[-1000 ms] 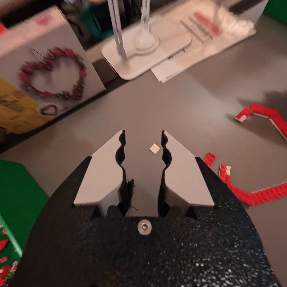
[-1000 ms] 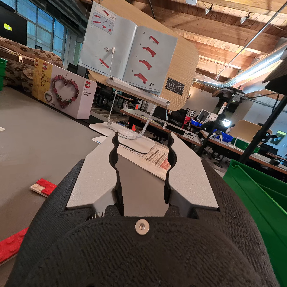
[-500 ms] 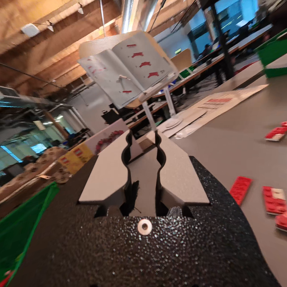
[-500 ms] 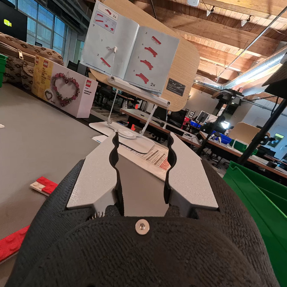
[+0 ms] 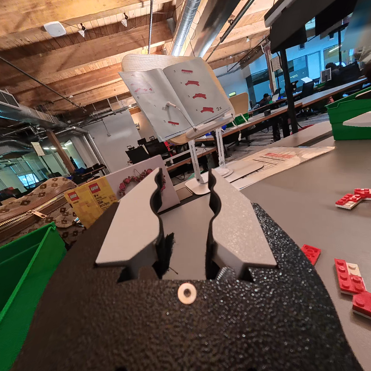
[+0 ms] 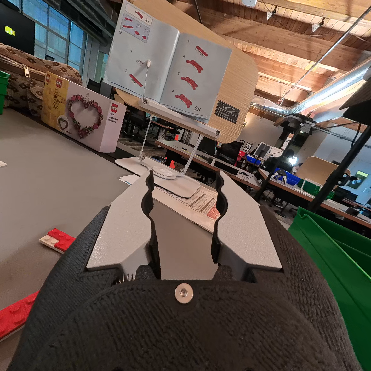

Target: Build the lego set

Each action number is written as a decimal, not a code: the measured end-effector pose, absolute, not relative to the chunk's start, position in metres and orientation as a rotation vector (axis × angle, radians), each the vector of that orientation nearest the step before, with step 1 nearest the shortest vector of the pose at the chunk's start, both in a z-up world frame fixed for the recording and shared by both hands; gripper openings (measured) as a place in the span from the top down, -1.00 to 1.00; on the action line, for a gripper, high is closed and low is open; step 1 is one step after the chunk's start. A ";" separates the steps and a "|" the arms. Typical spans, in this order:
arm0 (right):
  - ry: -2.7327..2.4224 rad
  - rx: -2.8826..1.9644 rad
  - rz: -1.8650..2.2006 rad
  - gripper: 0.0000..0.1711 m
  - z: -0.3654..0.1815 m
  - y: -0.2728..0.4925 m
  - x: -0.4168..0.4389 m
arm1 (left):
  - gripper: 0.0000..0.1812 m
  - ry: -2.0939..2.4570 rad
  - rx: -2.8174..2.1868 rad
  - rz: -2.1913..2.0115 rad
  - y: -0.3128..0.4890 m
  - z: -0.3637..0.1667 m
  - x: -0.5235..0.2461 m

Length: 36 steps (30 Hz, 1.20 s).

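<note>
My left gripper (image 5: 184, 176) is open and empty, held level above the grey table and facing the open instruction booklet (image 5: 176, 100) on its white stand. Red and white plate assemblies lie to its right: one far (image 5: 354, 199), one near (image 5: 350, 278), and a small red plate (image 5: 311, 254). My right gripper (image 6: 183, 178) is open and empty, also facing the booklet (image 6: 168, 60). A red and white plate piece (image 6: 57, 240) and a long red plate (image 6: 14, 317) lie at its left. A small white plate (image 6: 2, 163) lies at the far left edge.
The set's box (image 5: 112, 192) with a heart wreath picture stands at the back left, also in the right wrist view (image 6: 82, 114). Green bins stand at left (image 5: 24, 271) and right (image 6: 331, 261). A printed sheet (image 6: 202, 204) lies under the stand base (image 6: 170, 180). A patterned bag (image 5: 30, 206) lies behind. The long red plate (image 6: 14, 317) lies some 12 centimetres from my right tips, 25 centimetres from my left tips.
My left gripper has tilted up from looking down at the small white plate to looking level at the booklet, and its jaws narrowed and then opened again. The right gripper has barely moved.
</note>
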State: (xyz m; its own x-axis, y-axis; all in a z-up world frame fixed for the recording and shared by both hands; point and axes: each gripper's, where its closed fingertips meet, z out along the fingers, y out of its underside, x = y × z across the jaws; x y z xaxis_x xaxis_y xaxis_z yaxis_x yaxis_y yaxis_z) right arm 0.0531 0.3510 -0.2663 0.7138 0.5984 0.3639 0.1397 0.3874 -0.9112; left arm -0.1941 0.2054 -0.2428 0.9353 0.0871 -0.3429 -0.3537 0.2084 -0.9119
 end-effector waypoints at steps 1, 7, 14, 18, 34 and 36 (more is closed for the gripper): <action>-0.753 -1.161 0.330 0.28 -0.266 0.351 0.054 | 0.52 0.236 -1.335 0.300 0.206 -0.244 -0.194; -0.746 -1.161 0.329 0.28 -0.266 0.352 0.055 | 0.53 0.195 -1.335 0.260 0.206 -0.243 -0.199; -0.749 -1.146 0.297 0.30 -0.263 0.353 0.057 | 0.53 0.103 -1.359 0.178 0.207 -0.246 -0.213; -0.763 -1.135 0.241 0.31 -0.263 0.356 0.063 | 0.54 0.060 -1.364 0.096 0.205 -0.243 -0.216; -0.728 -1.176 0.287 0.38 -0.265 0.359 0.066 | 0.52 0.087 -1.349 0.113 0.168 -0.147 -0.254; -0.723 -1.179 0.290 0.39 -0.265 0.360 0.067 | 0.50 0.012 -1.380 0.206 0.155 -0.106 -0.292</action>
